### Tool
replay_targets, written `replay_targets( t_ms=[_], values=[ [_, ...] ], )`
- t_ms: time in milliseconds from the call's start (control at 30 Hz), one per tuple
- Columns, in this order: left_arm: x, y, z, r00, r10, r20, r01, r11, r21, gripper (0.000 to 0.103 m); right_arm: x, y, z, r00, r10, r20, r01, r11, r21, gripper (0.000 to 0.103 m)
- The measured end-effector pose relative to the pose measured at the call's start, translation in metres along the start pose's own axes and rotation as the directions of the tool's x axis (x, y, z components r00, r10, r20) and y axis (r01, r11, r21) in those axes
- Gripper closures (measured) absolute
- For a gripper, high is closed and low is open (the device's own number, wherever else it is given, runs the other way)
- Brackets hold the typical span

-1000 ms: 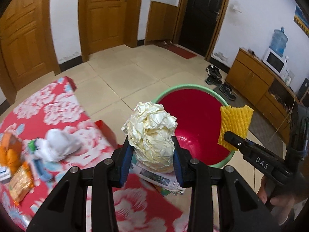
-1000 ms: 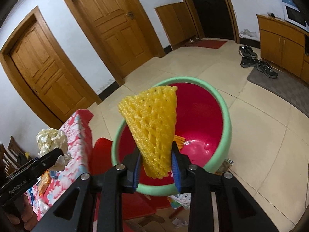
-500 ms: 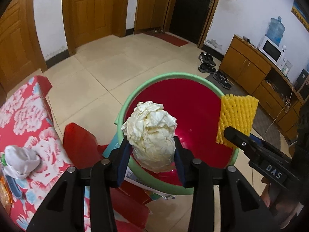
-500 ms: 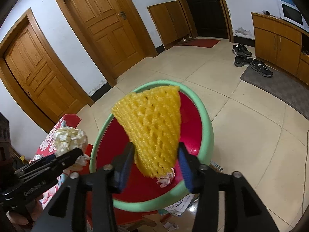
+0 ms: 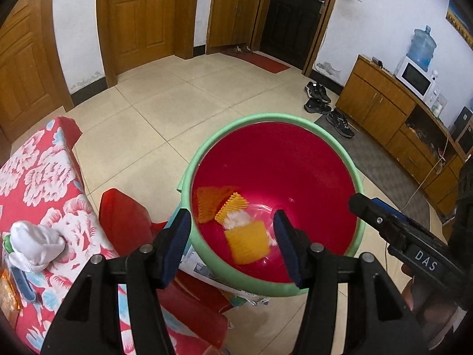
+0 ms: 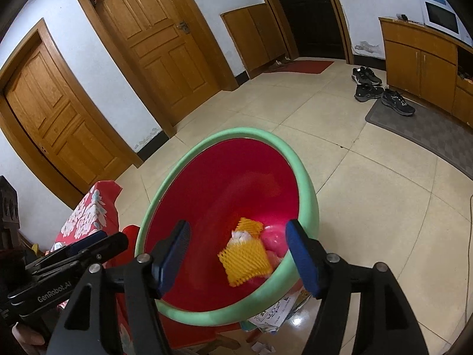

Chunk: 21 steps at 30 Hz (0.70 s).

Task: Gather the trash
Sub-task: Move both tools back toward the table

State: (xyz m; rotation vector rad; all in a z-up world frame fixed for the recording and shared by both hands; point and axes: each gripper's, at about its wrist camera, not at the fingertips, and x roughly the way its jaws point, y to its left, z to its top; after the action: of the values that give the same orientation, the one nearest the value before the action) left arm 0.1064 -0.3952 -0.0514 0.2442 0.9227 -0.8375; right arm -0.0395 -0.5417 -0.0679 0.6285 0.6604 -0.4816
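Both grippers empty over the basin

Left wrist: left gripper (image 5: 230,241), jaws just spread with nothing between, hangs above the basin (image 5: 353,174); foam net (image 5: 246,244) and paper wad (image 5: 236,219) lie inside. Right wrist: right gripper (image 6: 236,256), also just opened and empty; the net shows blurred below.

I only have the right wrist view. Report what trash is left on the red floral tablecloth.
Observer: A crumpled white wad lies on the red floral tablecloth.
Operator: List anything beside it.
Observer: An orange packet lies next to it, partly cut off by the edge of the left wrist view.
Operator: Confirm the left hand-held gripper is free.
Observer: The left hand-held gripper is open above the green-rimmed red bin. Its jaws have just been opening, and nothing is between them.
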Motion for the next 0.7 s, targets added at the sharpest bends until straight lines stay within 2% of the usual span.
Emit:
replay_targets(
  t_ms=[300, 700],
  values=[
    [-0.035, 0.016, -0.011, 0.999, 0.003, 0.035, -0.002, 0.999, -0.035, 0.045, -0.019, 0.014, -0.005, 1.000, 0.021, 0.016, -0.021, 1.000, -0.002, 0.034],
    [-0.089, 0.059, -0.042, 0.995, 0.057, 0.078, -0.047, 0.991, -0.128, 0.045, -0.045, 0.058, -0.023, 0.996, 0.084, 0.023, -0.082, 0.995, -0.061, 0.033]
  ],
)
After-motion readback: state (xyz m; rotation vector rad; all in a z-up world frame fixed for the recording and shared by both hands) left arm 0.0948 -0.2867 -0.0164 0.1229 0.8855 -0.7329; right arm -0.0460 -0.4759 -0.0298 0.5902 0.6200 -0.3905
